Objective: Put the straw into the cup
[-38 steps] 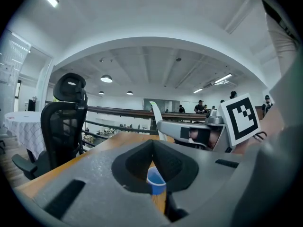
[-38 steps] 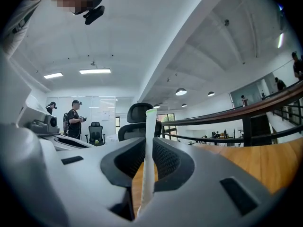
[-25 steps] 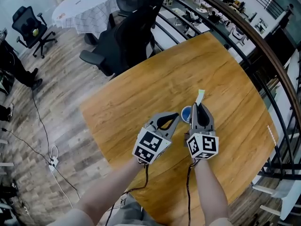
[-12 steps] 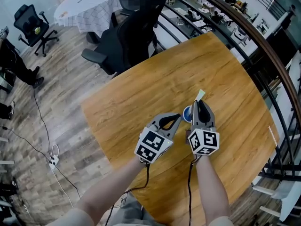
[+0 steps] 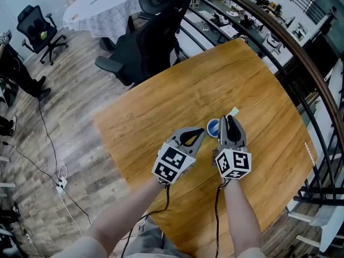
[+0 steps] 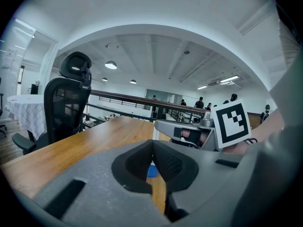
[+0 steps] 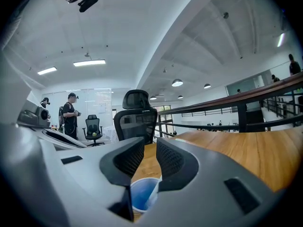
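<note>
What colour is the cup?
Blue; the cup shows best in the right gripper view.

1 blue cup [image 5: 213,127], upright, mouth open. 1 pale straw [image 5: 234,112], tilted, lower end at the cup's rim, upper end sticking out beyond it.

We see a blue cup [image 5: 213,127], a pale straw [image 5: 234,112], a desk [image 5: 177,101] of warm orange-brown wood grain, a grey left hand-held gripper [image 5: 200,133] and a grey right hand-held gripper [image 5: 230,120], both marked with black-and-white squares, a black chair [image 5: 145,42], and a white checked tablecloth [image 5: 102,12].
</note>
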Available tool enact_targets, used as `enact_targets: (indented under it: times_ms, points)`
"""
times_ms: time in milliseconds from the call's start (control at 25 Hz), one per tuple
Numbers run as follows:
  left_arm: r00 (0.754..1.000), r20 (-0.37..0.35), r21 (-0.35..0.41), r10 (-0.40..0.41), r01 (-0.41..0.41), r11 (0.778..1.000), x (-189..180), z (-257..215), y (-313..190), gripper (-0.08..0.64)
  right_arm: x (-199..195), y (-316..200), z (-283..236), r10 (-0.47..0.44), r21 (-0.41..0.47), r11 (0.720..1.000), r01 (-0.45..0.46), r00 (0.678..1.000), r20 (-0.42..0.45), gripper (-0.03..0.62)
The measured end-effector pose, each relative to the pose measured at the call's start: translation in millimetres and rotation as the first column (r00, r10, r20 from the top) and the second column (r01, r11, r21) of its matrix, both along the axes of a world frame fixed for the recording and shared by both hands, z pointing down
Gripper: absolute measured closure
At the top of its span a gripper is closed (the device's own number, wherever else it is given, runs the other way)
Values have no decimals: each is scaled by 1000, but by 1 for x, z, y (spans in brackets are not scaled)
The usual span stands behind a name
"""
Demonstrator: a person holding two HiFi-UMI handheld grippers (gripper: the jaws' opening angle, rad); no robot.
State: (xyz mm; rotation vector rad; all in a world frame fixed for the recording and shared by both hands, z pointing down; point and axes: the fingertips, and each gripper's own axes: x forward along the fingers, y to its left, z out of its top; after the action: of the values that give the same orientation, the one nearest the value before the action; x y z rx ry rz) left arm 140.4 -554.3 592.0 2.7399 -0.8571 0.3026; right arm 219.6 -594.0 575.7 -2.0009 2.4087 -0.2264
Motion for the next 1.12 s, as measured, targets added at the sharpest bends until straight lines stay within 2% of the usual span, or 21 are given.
enact_targets:
  times_ms: [400,560,640,840,960,1120]
  points:
    - [999,-23,45,-37,38,998,-19,-52,17,548,-14,35,-67,-30,70,997,31,1000,-9,523]
    - [999,-8,97,-41,41,994,-25,-81,28,548,-22,57,-111,-43,142,988,66,986,-158,523]
    - [999,-3,112,-40,40,993,-28,-97,35,548,-24,69,-133,-43,170,983,76,980,-192,524]
    - [1000,0,177,-11,11,984,-32,-146,55,548,-25,99,-186,-28,214,975,59,989,-145,528]
    - [1000,-25,198,4,1,980,-35,-178,67,548,-22,122,-215,-13,239,970,37,995,-102,539]
    - [999,-48,251,10,2,968,-45,-220,91,548,-22,163,-248,1,282,959,31,993,-115,546]
